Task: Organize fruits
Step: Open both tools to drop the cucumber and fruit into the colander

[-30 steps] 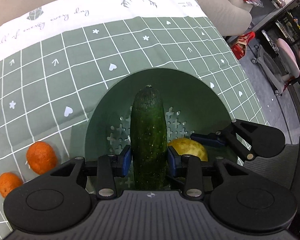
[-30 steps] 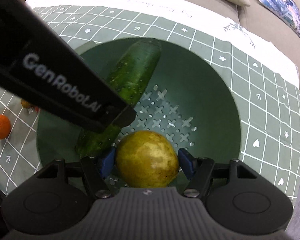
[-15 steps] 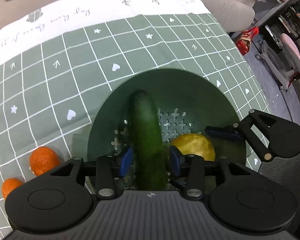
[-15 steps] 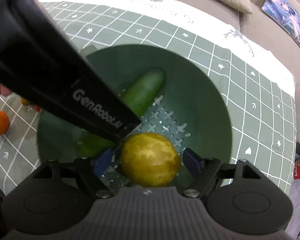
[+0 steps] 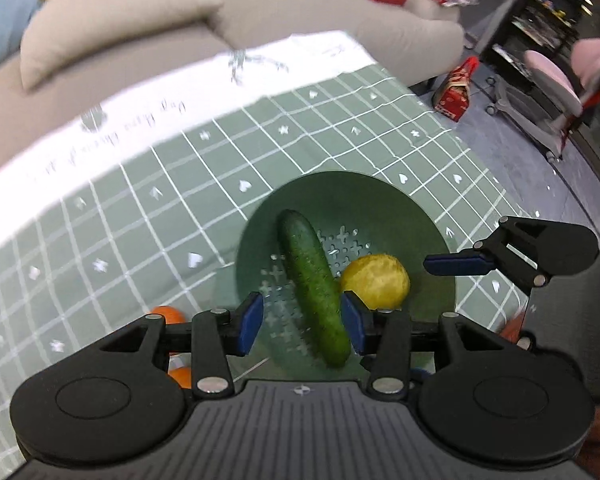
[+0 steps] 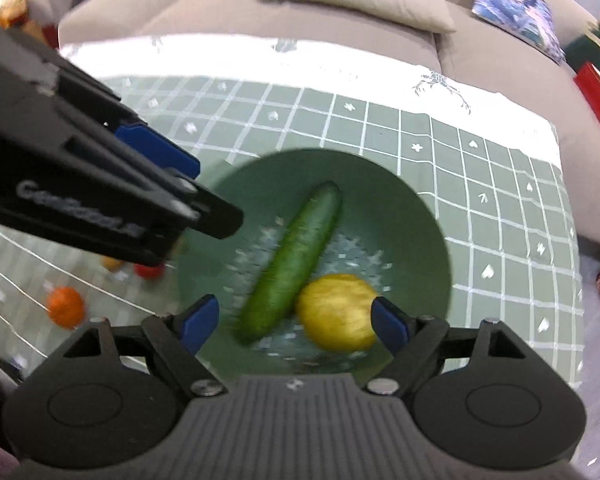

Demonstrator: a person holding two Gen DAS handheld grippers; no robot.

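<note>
A green cucumber [image 5: 314,284] and a yellow round fruit [image 5: 375,281] lie side by side in a green perforated bowl [image 5: 380,196] on the checked cloth. My left gripper [image 5: 302,322] is open and empty, raised above the bowl's near side. My right gripper [image 6: 294,318] is open and empty, also above the bowl [image 6: 416,216], with the cucumber [image 6: 292,262] and yellow fruit [image 6: 338,312] below it. An orange [image 6: 65,307] lies on the cloth left of the bowl. The left view shows oranges [image 5: 168,314] partly hidden behind my left fingers.
The table carries a green checked cloth [image 5: 140,220] with a white border. A grey sofa [image 6: 260,16] with cushions stands behind it. A small red thing [image 6: 148,270] lies near the bowl's left rim. Chairs and shelves [image 5: 552,88] stand to the right.
Both grippers opened, let go of the cucumber and the yellow fruit in the bowl, and lifted up and back from it.
</note>
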